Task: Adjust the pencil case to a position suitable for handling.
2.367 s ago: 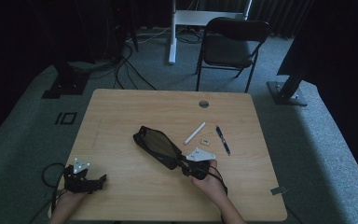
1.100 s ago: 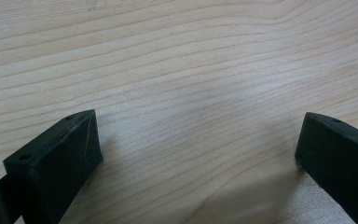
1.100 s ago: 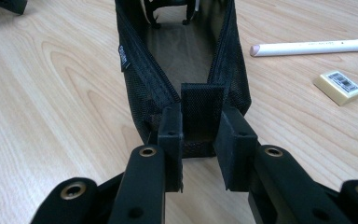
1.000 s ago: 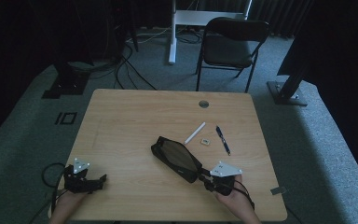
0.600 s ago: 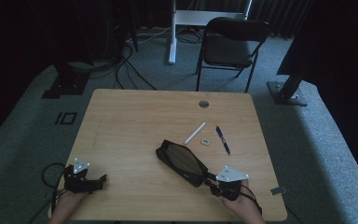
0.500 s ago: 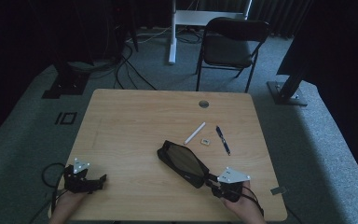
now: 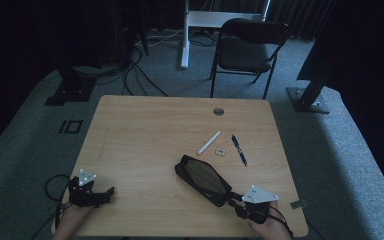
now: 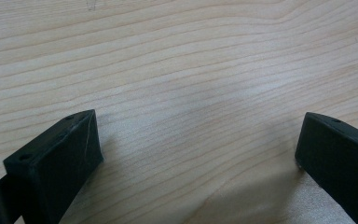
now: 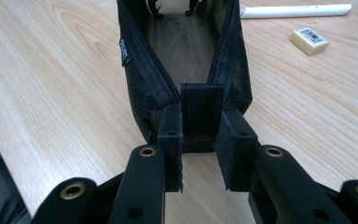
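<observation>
Pouch (image 7: 202, 179) nearer, beside eraser (image 7: 220, 151), pens (image 7: 239, 149).

On the table (image 7: 145, 130) there was one black pouch (image 7: 202, 179), one white stick (image 7: 209, 142), one eraser (image 7: 220, 151) and one pen (image 7: 239, 150). Two grippers were there, a left gripper (image 7: 107, 192) and a right gripper (image 7: 231, 198). One chair (image 7: 246, 50) stood behind the table.

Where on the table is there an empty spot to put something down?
The far left of the table is bare wood, and so is the stretch between the left gripper and the black pouch. It is crowded near the white stick, eraser and pen.
</observation>
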`<state>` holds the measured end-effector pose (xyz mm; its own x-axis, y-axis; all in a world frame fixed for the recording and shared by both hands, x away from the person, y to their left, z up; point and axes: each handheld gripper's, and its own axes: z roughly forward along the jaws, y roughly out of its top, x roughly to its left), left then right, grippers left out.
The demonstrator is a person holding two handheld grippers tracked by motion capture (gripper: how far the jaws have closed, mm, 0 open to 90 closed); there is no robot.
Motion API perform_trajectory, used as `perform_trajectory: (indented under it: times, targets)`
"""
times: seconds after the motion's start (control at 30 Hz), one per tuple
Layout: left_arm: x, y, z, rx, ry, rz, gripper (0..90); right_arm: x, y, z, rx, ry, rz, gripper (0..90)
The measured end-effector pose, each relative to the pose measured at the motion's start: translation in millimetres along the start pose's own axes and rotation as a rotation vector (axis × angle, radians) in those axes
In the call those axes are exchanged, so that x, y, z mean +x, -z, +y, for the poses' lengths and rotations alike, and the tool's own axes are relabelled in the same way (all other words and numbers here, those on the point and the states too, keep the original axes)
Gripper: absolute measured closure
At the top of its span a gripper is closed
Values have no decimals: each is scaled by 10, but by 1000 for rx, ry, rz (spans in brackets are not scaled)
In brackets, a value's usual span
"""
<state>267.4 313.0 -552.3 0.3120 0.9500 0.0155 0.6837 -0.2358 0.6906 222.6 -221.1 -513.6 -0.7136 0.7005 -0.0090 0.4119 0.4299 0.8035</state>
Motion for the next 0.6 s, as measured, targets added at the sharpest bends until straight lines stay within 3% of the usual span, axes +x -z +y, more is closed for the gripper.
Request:
perform_trajectory:
  times: [0.6]
  targets:
    - [0,0,0,1,-1,1,2,-75,248,-179,7,-14,-13,729]
